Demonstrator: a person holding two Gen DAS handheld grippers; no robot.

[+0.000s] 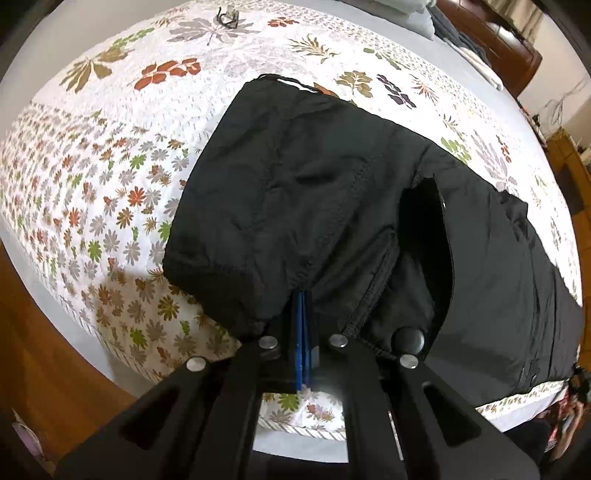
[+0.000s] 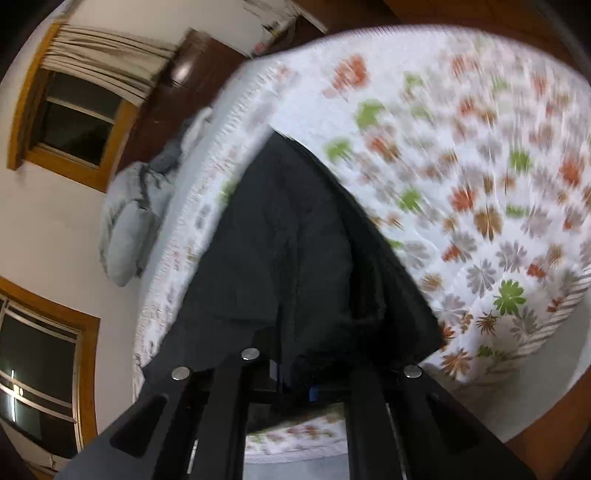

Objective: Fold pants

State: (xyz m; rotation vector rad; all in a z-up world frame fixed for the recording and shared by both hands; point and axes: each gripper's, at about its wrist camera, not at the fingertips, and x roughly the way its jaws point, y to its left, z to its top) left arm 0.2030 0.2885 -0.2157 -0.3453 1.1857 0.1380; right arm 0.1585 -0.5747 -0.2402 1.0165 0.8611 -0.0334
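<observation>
Black pants [image 1: 332, 206] lie folded lengthwise on a floral quilt [image 1: 110, 177], waistband and a round button [image 1: 409, 340] near me, legs running to the right. My left gripper [image 1: 303, 306] is shut on the pants' near edge, blue pads pressed together with cloth bunched over them. In the blurred right wrist view, my right gripper [image 2: 295, 373] is shut on black cloth of the pants [image 2: 288, 251], which hangs lifted from it over the quilt [image 2: 480, 166]; its fingertips are hidden by the cloth.
The bed edge and wooden floor [image 1: 48, 369] are at the lower left. A small dark object [image 1: 227, 16] lies on the far quilt. Grey pillows [image 2: 129, 229], a dark headboard [image 2: 177, 96] and windows [image 2: 74, 118] are at the left in the right wrist view.
</observation>
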